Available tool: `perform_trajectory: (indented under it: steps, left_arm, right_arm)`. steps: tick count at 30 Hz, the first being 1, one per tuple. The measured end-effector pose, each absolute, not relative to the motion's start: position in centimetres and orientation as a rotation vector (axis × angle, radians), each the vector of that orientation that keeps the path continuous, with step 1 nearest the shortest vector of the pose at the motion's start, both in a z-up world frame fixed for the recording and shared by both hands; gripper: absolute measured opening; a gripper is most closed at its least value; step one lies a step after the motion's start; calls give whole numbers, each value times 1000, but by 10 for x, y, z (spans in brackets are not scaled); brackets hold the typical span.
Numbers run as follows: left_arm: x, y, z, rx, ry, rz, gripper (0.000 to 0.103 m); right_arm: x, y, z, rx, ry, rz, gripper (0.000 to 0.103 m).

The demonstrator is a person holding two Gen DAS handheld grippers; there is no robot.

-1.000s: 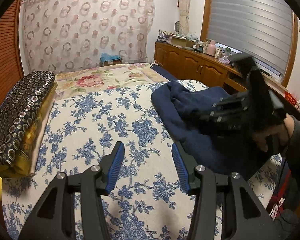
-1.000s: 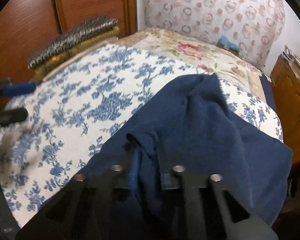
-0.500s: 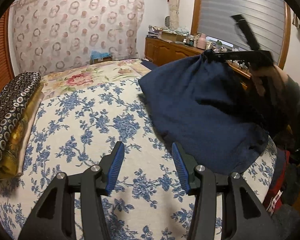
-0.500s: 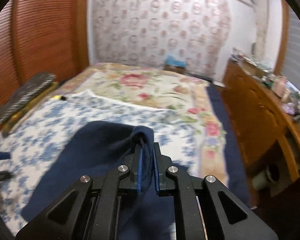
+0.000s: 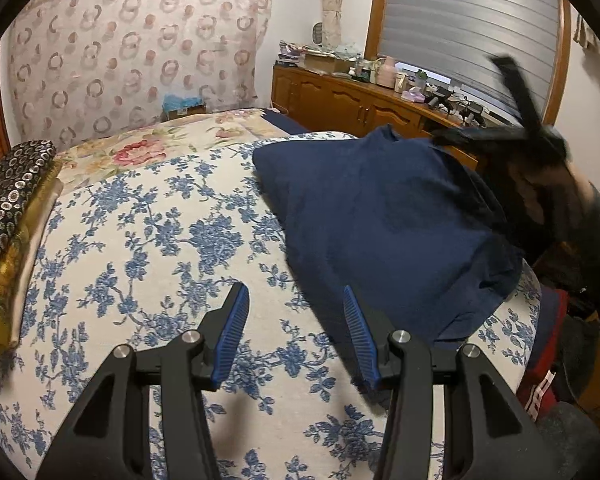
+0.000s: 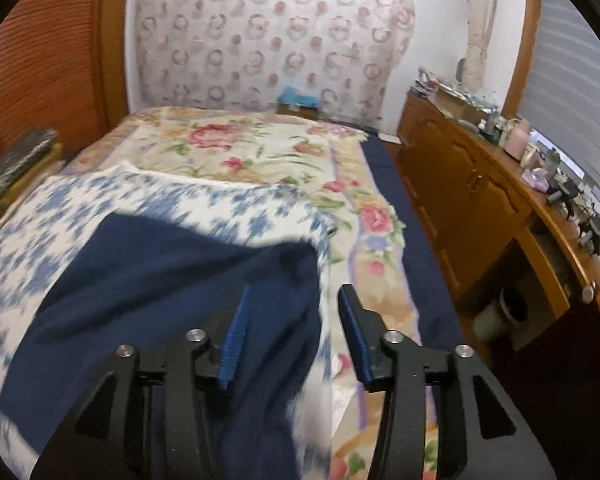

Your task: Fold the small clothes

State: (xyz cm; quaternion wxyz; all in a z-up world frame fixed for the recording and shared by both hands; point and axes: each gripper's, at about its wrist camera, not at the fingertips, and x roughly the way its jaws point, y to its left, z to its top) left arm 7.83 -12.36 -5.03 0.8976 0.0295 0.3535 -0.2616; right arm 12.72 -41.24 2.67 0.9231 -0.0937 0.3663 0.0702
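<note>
Right tool [image 6: 292, 320] newly opened, garment [image 6: 172, 280] released

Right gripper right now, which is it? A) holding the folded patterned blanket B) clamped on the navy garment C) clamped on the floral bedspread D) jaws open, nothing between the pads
D: in the right wrist view the right gripper has its blue pads apart, jaws just opened, with the navy garment lying loose on the bed below.
</note>
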Motion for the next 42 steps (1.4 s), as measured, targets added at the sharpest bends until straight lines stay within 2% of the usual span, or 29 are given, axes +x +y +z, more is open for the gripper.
perform_trajectory:
  steps: [9, 17, 18, 20, 21, 27, 32, 35, 39, 41, 42]
  left_arm:
    - [79, -136, -56, 58, 764, -562, 48]
    - [81, -145, -64, 72, 796, -571, 48]
    - [81, -146, -65, 71, 800, -571, 48]
    - [81, -146, -66, 68, 805, -573, 48]
    - [81, -146, -66, 66, 805, -574, 48]
    - [79, -149, -65, 35, 819, -609, 48]
    - [78, -155, -67, 38, 839, -631, 48]
    - [80, -156, -72, 34, 865, -637, 48]
    - [80, -157, -74, 19, 885, -654, 48]
    - [80, -158, -76, 8, 897, -669, 48]
    - [79, -159, -78, 4, 905, -674, 48]
  right_arm:
    - [34, -434, -13, -104, 854, 199, 50]
    - [33, -436, -29, -28, 878, 239, 50]
    - [34, -432, -28, -29, 873, 260, 48]
    - [32, -427, -25, -41, 865, 295, 30]
    - [30, -424, -23, -51, 857, 321, 12]
    - [7, -433, 9, -22, 772, 297, 8]
    - [8, -435, -5, -20, 845, 248, 8]
    - [11, -436, -20, -17, 869, 218, 11]
    - [11, -441, -28, -17, 874, 168, 47]
    - [10, -445, -29, -2, 874, 172, 49]
    - [8, -448, -30, 7, 876, 169, 54]
